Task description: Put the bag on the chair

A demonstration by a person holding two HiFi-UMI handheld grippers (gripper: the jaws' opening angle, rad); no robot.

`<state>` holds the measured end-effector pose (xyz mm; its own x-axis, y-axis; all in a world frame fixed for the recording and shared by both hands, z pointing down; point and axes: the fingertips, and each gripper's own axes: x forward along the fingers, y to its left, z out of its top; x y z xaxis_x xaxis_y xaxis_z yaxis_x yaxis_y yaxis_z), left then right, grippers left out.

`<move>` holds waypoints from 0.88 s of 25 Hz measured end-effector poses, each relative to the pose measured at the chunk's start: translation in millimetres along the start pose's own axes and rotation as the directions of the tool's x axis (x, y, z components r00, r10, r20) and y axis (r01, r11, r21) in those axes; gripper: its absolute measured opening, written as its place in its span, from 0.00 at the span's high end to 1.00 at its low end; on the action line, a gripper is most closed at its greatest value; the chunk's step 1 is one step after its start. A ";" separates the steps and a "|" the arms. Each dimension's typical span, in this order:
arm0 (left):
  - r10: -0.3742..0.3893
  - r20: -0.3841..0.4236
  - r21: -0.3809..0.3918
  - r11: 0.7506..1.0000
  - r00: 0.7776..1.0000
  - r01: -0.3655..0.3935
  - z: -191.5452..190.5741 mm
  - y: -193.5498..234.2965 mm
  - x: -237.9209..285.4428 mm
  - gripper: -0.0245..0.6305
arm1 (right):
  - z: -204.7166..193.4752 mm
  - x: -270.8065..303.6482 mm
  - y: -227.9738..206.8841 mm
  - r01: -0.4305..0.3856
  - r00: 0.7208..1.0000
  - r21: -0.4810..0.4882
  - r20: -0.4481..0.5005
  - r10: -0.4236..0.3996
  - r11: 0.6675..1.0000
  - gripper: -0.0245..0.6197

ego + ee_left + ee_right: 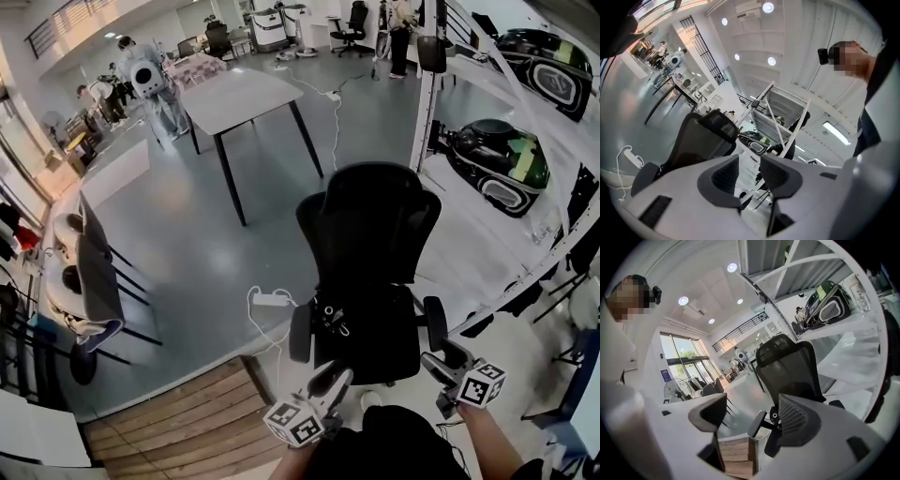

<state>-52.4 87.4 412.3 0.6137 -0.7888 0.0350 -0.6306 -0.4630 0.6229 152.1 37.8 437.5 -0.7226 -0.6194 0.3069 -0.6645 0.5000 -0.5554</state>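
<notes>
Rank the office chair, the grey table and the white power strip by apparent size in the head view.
Largest: office chair.
Next: grey table; it stands farther off, so its true size is unsure.
Smallest: white power strip.

A dark mass (pixel 403 448) at the head view's bottom edge is cut off, and what it is cannot be told. The office chair (pixel 370 234) hides its own base beneath the seat. Pale bits (pixel 330 321) on that seat are too small to identify.

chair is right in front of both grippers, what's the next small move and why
Probably turn to look for the bag: the left gripper and right gripper hover by the chair seat with fingers apart on nothing, and no bag clearly shows in any view.
</notes>
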 end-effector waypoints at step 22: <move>0.079 -0.081 0.218 0.974 0.994 -0.059 -9.8 -18.4 -86.7 0.94 | -58.4 -48.2 93.5 0.244 0.968 -0.154 0.099 -0.231 0.957 0.77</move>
<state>-89.4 168.3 405.5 0.5986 -0.7875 0.1470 -0.7542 -0.4922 0.4346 113.7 149.8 415.9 -0.5270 -0.7752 0.3485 -0.8420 0.4206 -0.3378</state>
